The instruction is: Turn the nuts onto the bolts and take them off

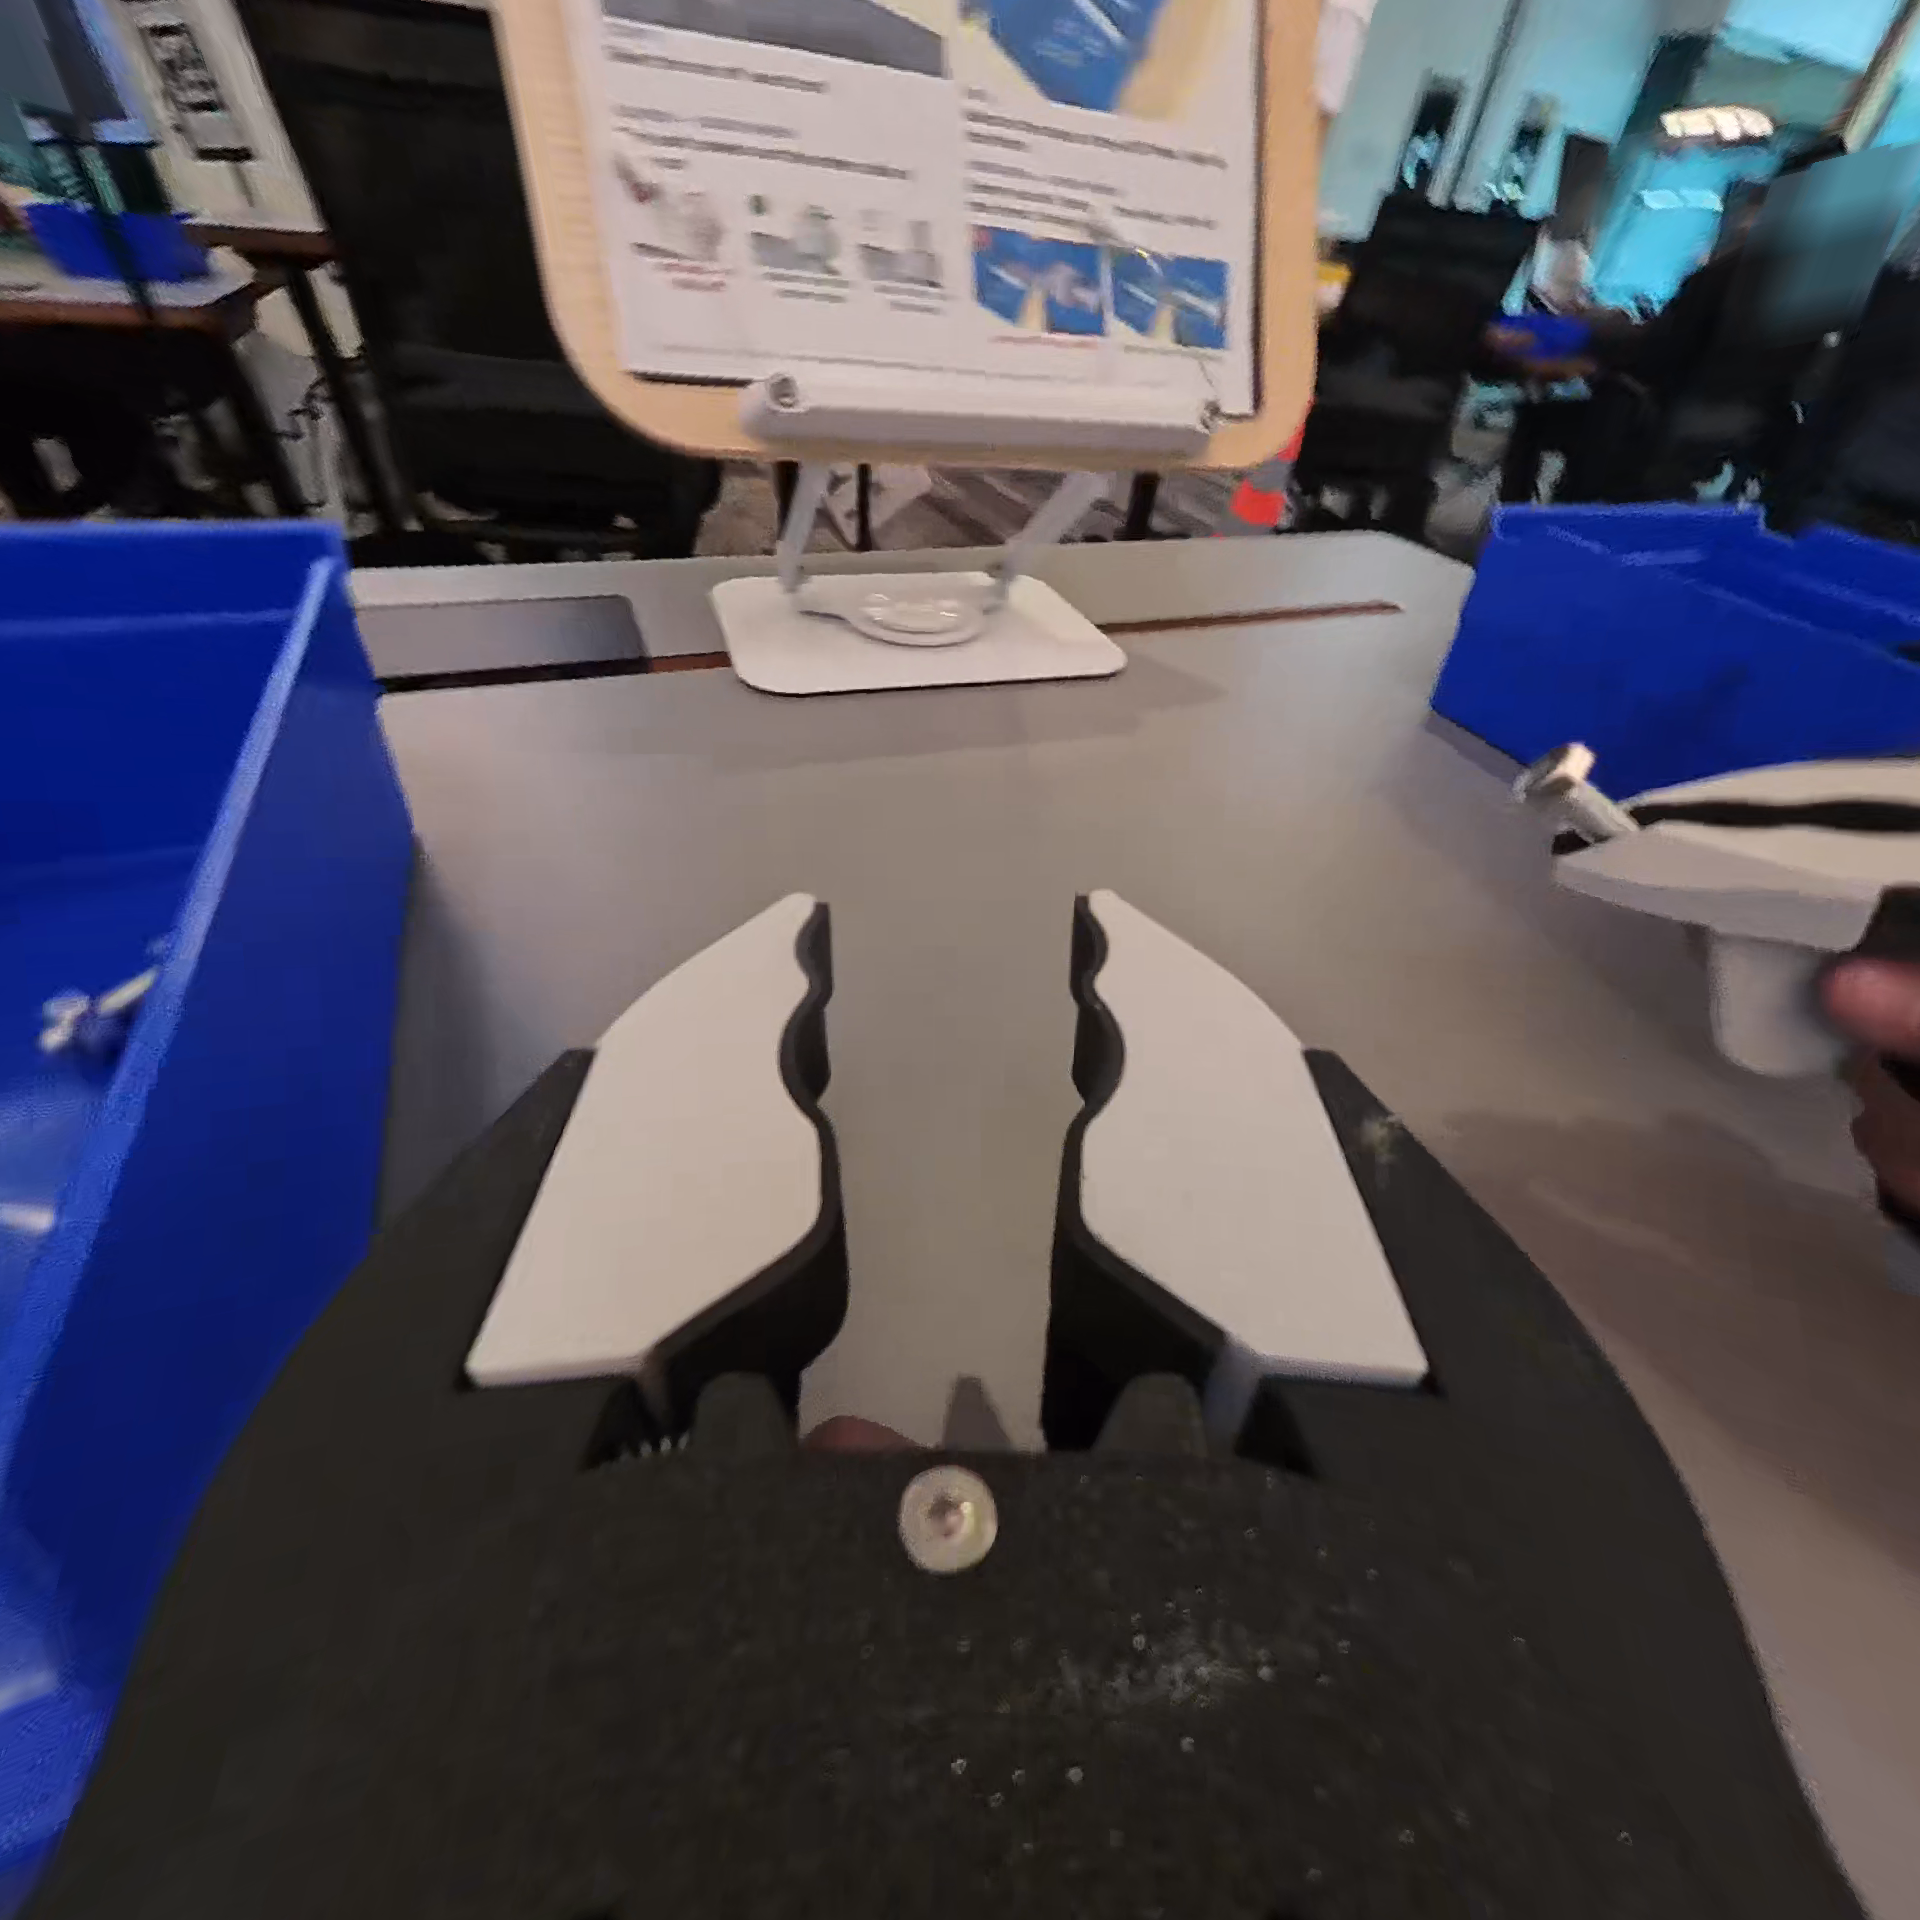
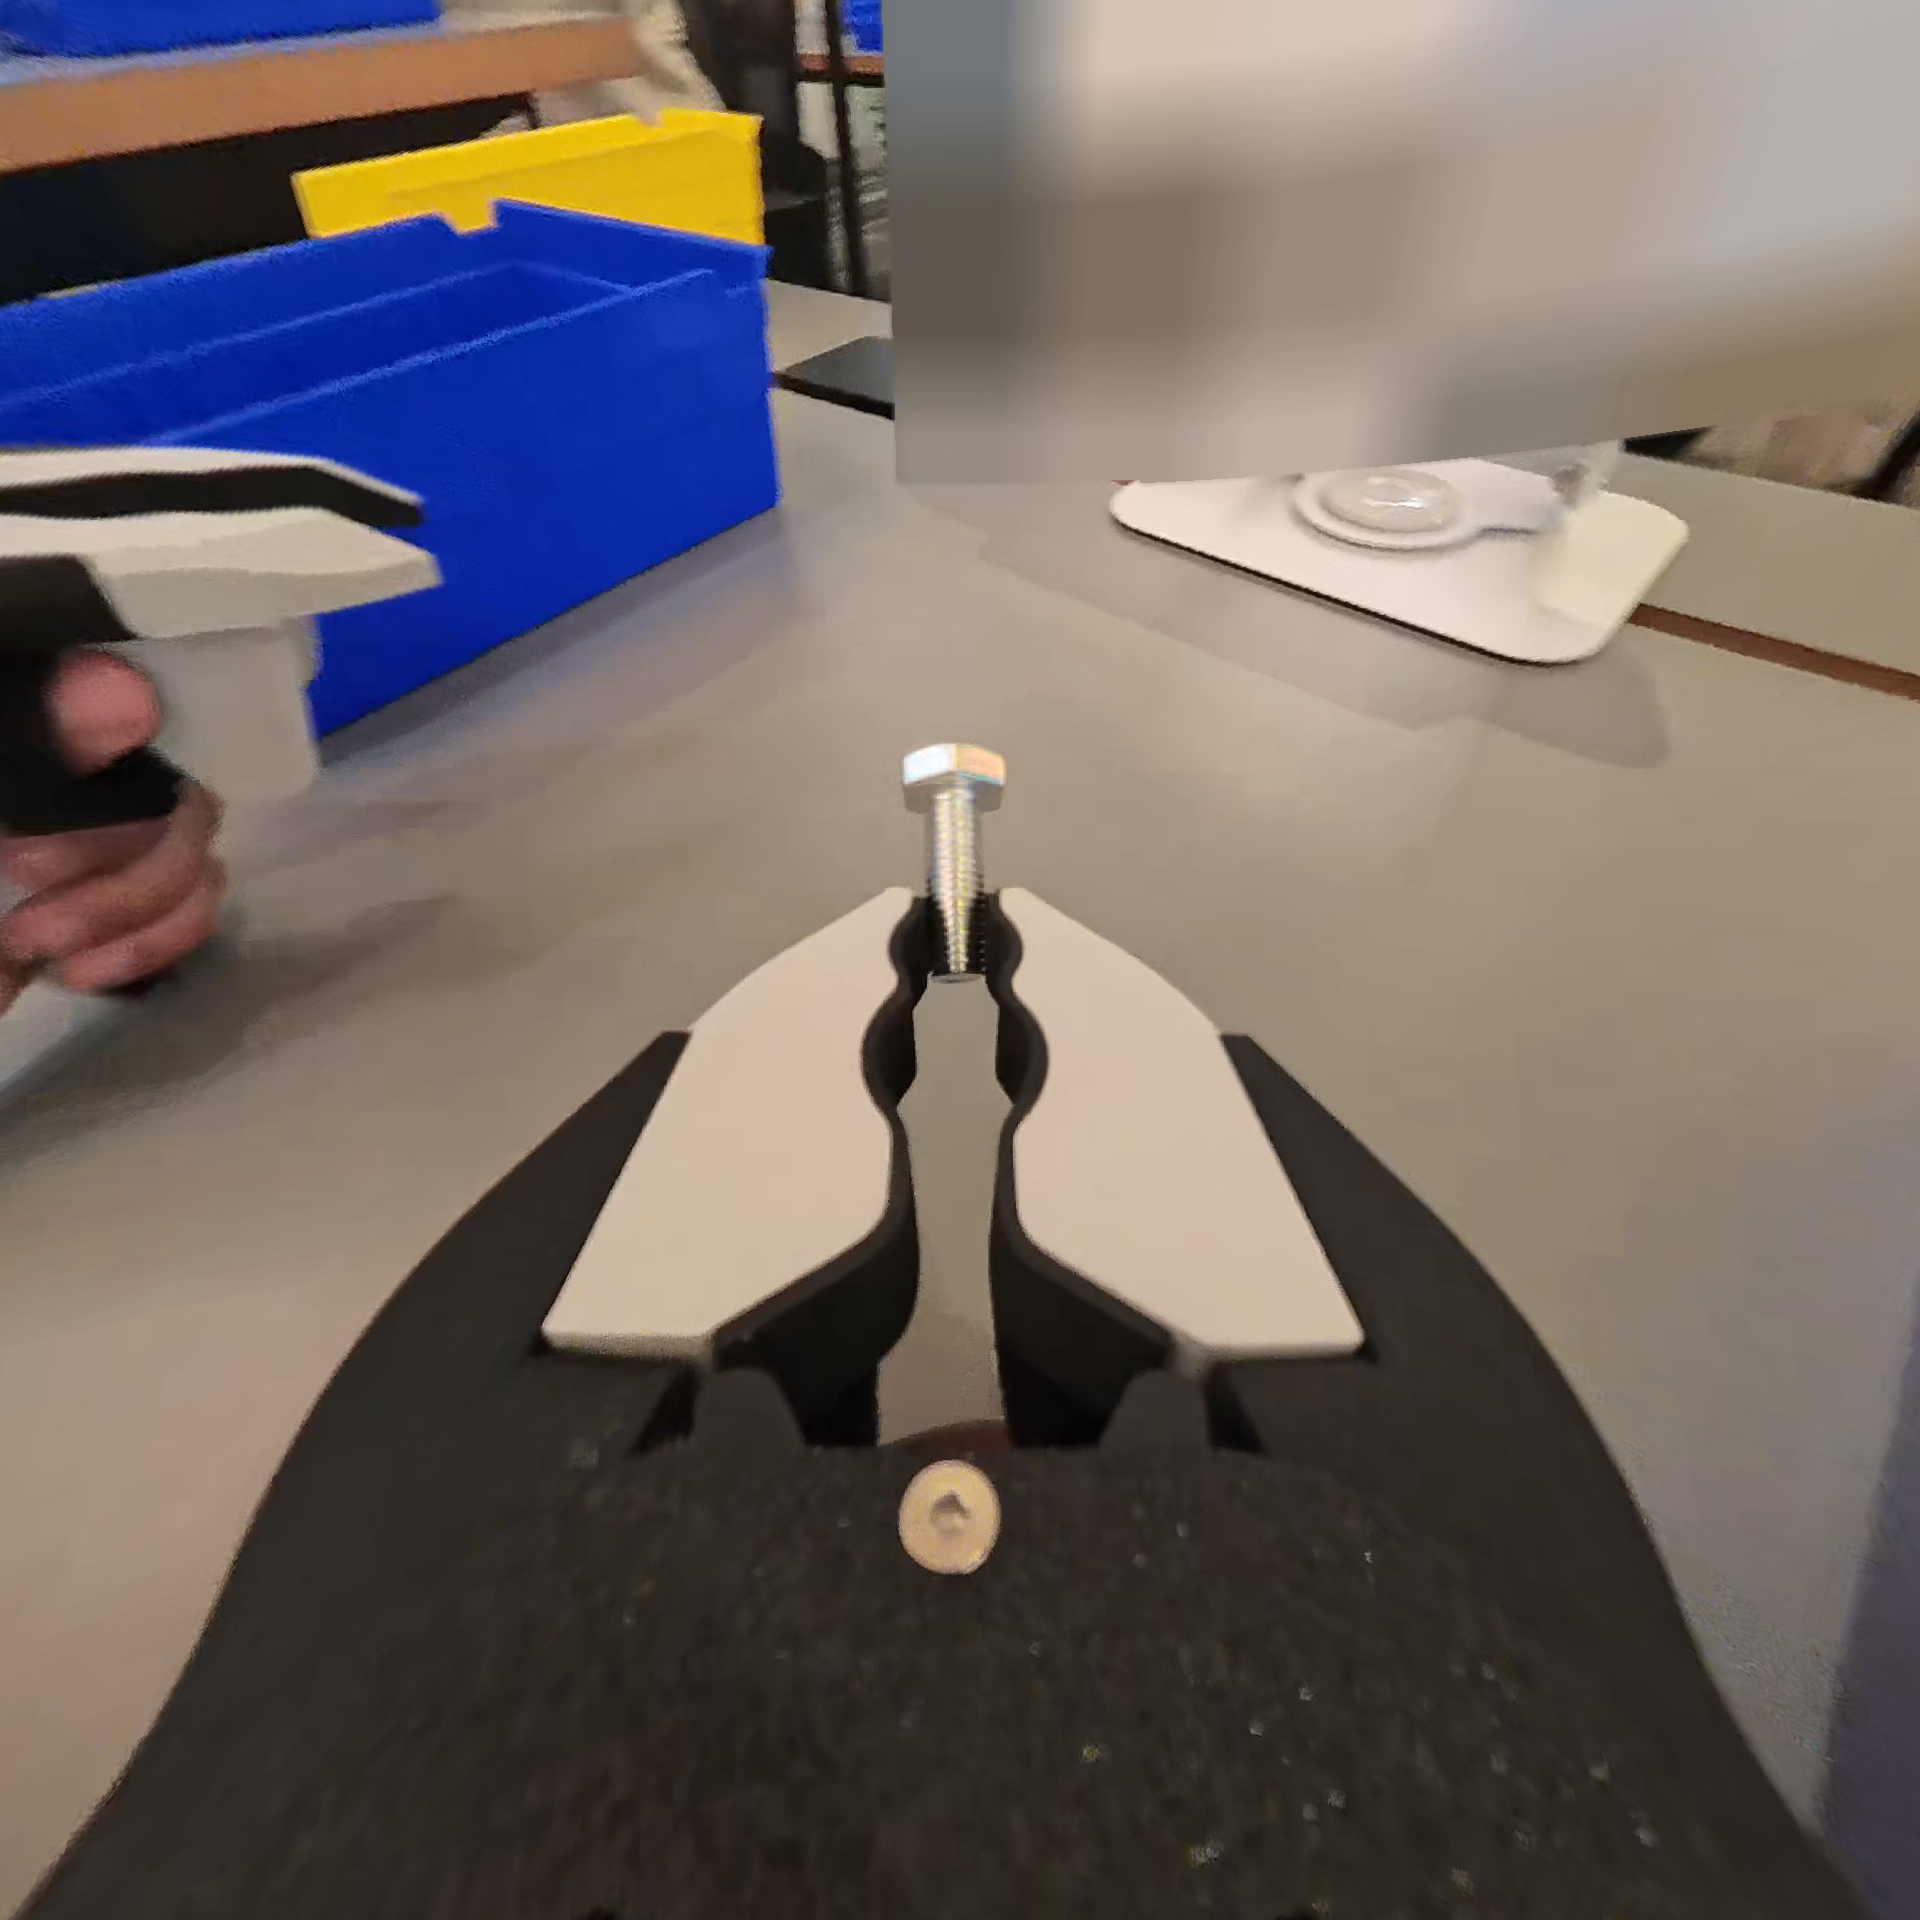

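Observation:
My right gripper [image 2: 954, 902] is shut on the threaded shank of a silver hex bolt [image 2: 952, 821], whose head points away from me, above the grey table [image 2: 1351, 935]. The same bolt [image 1: 1564, 790] and the right gripper [image 1: 1652, 826] show at the right edge of the left wrist view. My left gripper [image 1: 951, 914] is open and empty above the table. It also shows at the left of the right wrist view [image 2: 410, 520], with a hand on its handle. No nut shows between any fingers.
A blue bin [image 1: 187, 935] stands at the left with some silver hardware [image 1: 88, 1013] inside. Another blue bin [image 1: 1683, 644] stands at the right. A white stand [image 1: 925, 623] with an instruction board [image 1: 935, 208] is at the table's back. A yellow bin [image 2: 540, 187] lies behind.

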### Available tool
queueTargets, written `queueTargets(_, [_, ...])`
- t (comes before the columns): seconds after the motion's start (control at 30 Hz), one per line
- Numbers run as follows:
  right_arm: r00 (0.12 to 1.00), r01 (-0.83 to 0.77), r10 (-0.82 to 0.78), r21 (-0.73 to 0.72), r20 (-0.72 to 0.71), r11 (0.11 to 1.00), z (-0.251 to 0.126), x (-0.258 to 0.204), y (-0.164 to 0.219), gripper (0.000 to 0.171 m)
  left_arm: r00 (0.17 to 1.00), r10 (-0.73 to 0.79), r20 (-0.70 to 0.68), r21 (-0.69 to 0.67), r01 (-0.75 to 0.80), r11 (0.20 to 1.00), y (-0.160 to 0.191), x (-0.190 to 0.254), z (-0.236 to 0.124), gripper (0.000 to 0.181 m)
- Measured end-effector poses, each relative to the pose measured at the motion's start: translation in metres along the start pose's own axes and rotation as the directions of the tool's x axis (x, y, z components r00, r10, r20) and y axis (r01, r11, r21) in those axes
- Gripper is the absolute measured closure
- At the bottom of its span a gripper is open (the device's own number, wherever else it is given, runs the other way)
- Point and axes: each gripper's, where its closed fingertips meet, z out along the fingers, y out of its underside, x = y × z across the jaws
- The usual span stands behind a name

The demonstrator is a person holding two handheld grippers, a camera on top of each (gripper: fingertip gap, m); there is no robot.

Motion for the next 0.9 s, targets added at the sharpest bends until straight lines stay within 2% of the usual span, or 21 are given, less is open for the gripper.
queueTargets(0.07, [0.997, -0.01, 0.01, 0.004, -0.076, 1.0, 0.0, 0.007, 0.005, 0.161, 0.999, -0.039, 0.027, 0.039, 0.038, 0.998, 0.001, -0.002, -0.007, 0.138])
queueTargets(0.17, [0.991, -0.016, 0.016, -0.002, -0.135, 1.0, -0.001, 0.013, 0.01, 0.161, 0.999, 0.025, 0.033, 0.058, -0.027, 0.998, -0.001, 0.005, -0.011, 0.138])
queueTargets(0.37, [0.985, -0.019, 0.018, -0.003, -0.173, 1.0, 0.0, 0.018, 0.011, 0.161, 0.991, 0.119, 0.053, 0.043, -0.122, 0.992, 0.003, 0.014, -0.008, 0.138])
queueTargets(0.57, [0.978, -0.006, 0.008, 0.011, -0.209, 1.0, -0.008, 0.03, -0.003, 0.161, 0.997, 0.069, 0.031, 0.032, -0.07, 0.997, 0.004, 0.011, -0.007, 0.136])
queueTargets(0.67, [0.946, 0.05, -0.031, 0.052, -0.322, 0.997, -0.035, 0.072, -0.046, 0.161, 0.998, 0.058, 0.024, 0.028, -0.058, 0.998, 0.004, 0.011, -0.007, 0.135])
queueTargets(0.8, [0.862, 0.08, -0.047, 0.044, -0.505, 0.996, -0.078, 0.169, -0.104, 0.161, 0.997, 0.071, 0.023, 0.023, -0.071, 0.997, 0.005, 0.012, -0.006, 0.135])
queueTargets(0.9, [0.794, 0.045, -0.074, -0.063, -0.603, 0.997, -0.092, 0.248, -0.103, 0.161, 0.994, 0.103, 0.02, 0.02, -0.104, 0.994, 0.006, 0.016, -0.006, 0.134])
